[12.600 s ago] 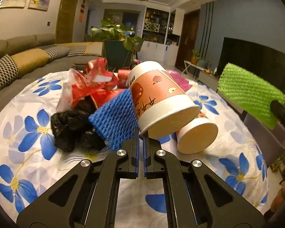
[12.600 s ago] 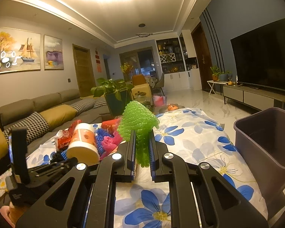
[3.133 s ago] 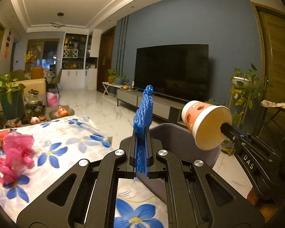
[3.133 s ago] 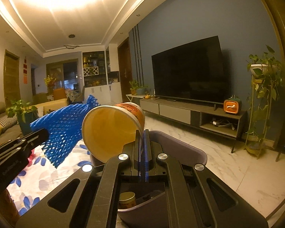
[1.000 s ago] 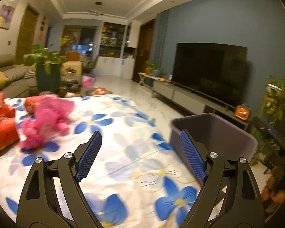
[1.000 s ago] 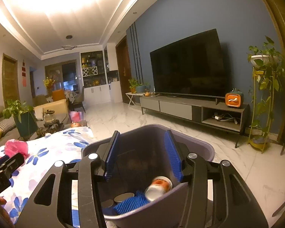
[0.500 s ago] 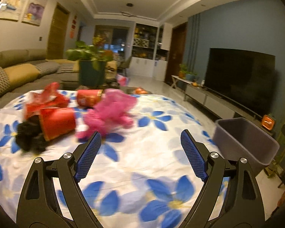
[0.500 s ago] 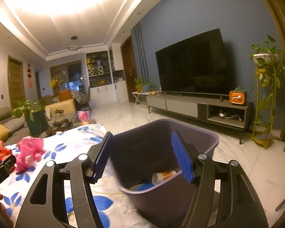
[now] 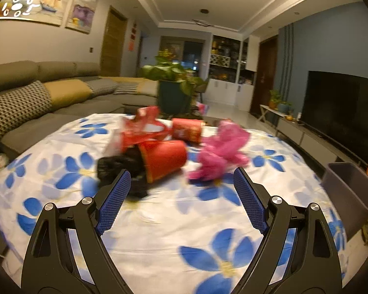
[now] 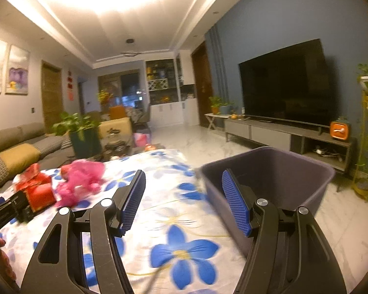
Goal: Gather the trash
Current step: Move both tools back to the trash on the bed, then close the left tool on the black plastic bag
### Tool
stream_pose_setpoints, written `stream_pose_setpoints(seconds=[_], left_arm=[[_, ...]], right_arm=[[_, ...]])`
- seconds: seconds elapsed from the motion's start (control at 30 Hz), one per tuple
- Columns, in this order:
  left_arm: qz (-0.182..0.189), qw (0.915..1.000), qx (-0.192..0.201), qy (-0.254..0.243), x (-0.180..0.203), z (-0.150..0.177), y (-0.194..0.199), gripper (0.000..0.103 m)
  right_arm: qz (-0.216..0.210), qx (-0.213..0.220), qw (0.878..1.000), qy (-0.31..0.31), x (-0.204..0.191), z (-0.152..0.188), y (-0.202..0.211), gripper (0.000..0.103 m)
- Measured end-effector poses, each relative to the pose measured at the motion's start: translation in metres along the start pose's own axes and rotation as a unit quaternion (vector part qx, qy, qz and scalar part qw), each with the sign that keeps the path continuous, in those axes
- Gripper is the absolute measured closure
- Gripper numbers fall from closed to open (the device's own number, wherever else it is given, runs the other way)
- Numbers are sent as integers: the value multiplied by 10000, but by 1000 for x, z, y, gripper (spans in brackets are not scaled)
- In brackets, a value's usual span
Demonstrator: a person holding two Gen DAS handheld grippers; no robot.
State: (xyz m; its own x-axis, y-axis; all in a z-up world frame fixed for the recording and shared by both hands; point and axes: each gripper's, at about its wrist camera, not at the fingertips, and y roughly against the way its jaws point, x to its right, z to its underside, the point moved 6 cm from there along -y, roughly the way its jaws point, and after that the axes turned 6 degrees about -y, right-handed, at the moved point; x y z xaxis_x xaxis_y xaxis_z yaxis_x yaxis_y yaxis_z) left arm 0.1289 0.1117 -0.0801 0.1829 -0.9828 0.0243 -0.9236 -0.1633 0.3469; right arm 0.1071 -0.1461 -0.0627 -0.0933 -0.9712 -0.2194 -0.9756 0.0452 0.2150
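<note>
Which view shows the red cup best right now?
The left wrist view: the red cup lies on its side mid-frame, mouth toward the black bag, though blurred. In the right wrist view it sits small at the left edge, partly hidden by the other tool.

warm ceiling glare, motion blur, fisheye edge warping

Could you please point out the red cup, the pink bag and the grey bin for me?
red cup (image 9: pixel 164 158): left wrist view, on its side wall.
pink bag (image 9: pixel 220 152): left wrist view, middle of the crumpled plastic.
grey bin (image 10: pixel 277 171): right wrist view, inner wall.
</note>
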Motion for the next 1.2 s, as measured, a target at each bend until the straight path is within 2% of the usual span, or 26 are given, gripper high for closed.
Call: stream_pose_setpoints(seconds=[0.4,0.57,0.87,1.03,1.2], left_arm=[[-559,9983,12,144,-71,-4,-9,19],[-484,9985,-88,233,-87,-3,-19,19],[-139,9980,-608,85,-91,3,-57,23],[-5,9959,-899,65,-92,10,-74,37],[288,9943,-1012,188,-89,15,-77,69]], right_arm=[[-817,-341,9955,340,-83,28,-15,39],[-1032,-424,9927,454,-107,36,-21,39],[-1260,-482,9892,570,-139,41,-32,39],[-1371,-547,9871,625,-152,45,-35,39],[-1471,-598,9848,702,-167,50,-36,39]])
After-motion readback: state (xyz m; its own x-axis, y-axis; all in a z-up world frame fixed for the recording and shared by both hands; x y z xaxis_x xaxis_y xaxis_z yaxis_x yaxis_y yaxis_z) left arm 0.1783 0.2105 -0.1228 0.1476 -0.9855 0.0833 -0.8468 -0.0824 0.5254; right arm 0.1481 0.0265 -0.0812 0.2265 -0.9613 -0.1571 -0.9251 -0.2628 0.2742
